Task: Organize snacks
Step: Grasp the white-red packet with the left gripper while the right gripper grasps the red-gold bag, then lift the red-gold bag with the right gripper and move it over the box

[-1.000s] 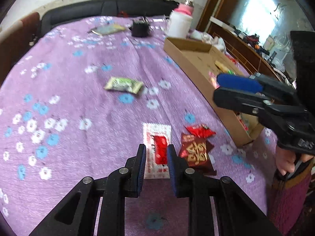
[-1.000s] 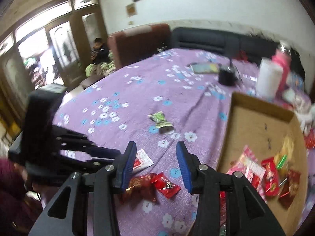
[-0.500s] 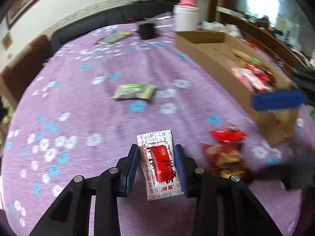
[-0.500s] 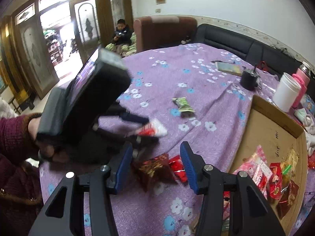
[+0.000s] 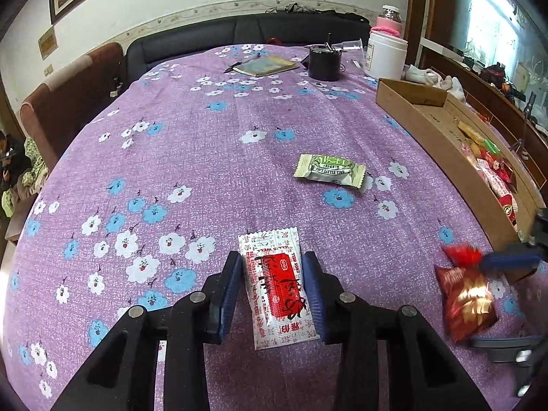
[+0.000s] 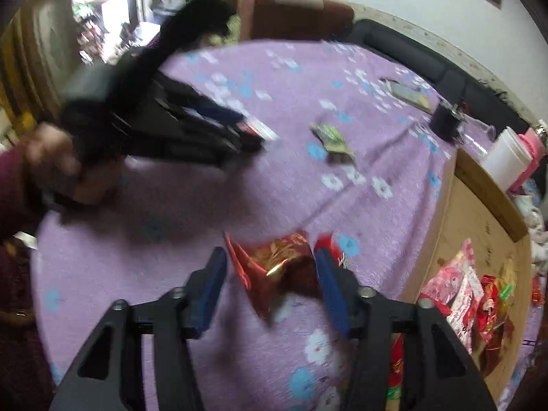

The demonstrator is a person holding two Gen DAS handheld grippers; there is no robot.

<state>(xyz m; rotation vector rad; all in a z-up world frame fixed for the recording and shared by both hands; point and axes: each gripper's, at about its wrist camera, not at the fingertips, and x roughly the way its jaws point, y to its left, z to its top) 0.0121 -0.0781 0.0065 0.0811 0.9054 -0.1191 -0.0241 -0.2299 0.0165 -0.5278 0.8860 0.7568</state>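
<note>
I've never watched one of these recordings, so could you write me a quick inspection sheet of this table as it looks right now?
Surface: purple flowered tablecloth.
Job's things: white-and-red packet, green packet, dark red snack bag, small red packet; cardboard box holds more snacks.
Clutter: notebook, black cup, white container.
Grippers: left gripper open around the white-and-red packet; right gripper open around the dark red snack bag, jaws just widened.
Cables: nothing seen.
Surroundings: dark sofa, brown chair.
</note>
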